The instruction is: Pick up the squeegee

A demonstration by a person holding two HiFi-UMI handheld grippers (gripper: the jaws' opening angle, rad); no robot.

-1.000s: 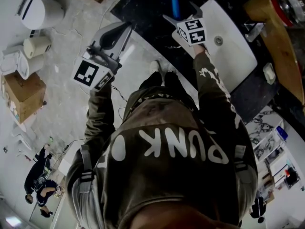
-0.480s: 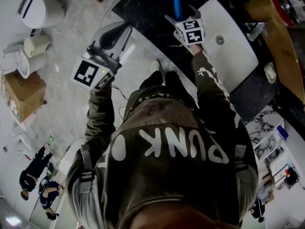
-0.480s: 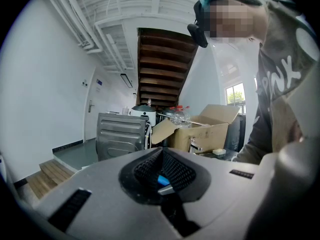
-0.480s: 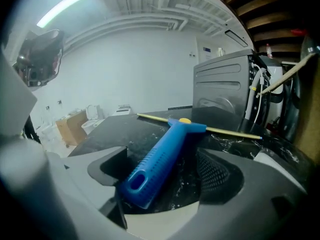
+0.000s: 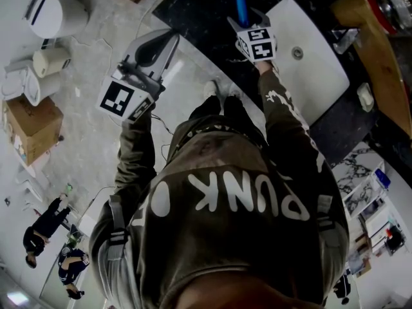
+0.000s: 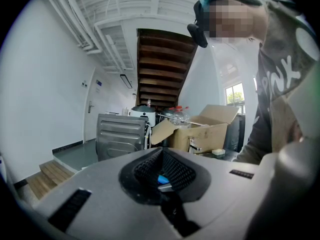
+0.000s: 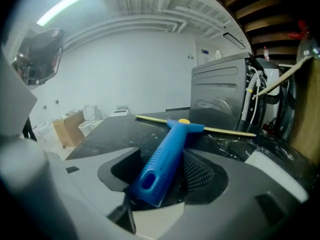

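**Squeegee straddled, not lifted**

The right gripper's [image 7: 164,158] jaws stood partly open around the blue handle [image 7: 167,156], right pad touching, a gap on the left. The squeegee [image 7: 176,136] lay flat on the far black bench [image 7: 112,131], its yellow blade [image 7: 222,131] farthest. By my judgement, clamping and lifting were left. The left gripper's [image 6: 161,160] jaws were closed, empty.

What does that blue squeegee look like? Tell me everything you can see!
The blue plastic squeegee is T-shaped. It has a thick ribbed handle with a hole at its end, a yellow button at the crossbar, and a thin yellowish blade strip. It lies flat on the black speckled countertop, beside the white sink. Its handle end sits between the right gripper's jaws. Whether they squeeze it cannot be told.
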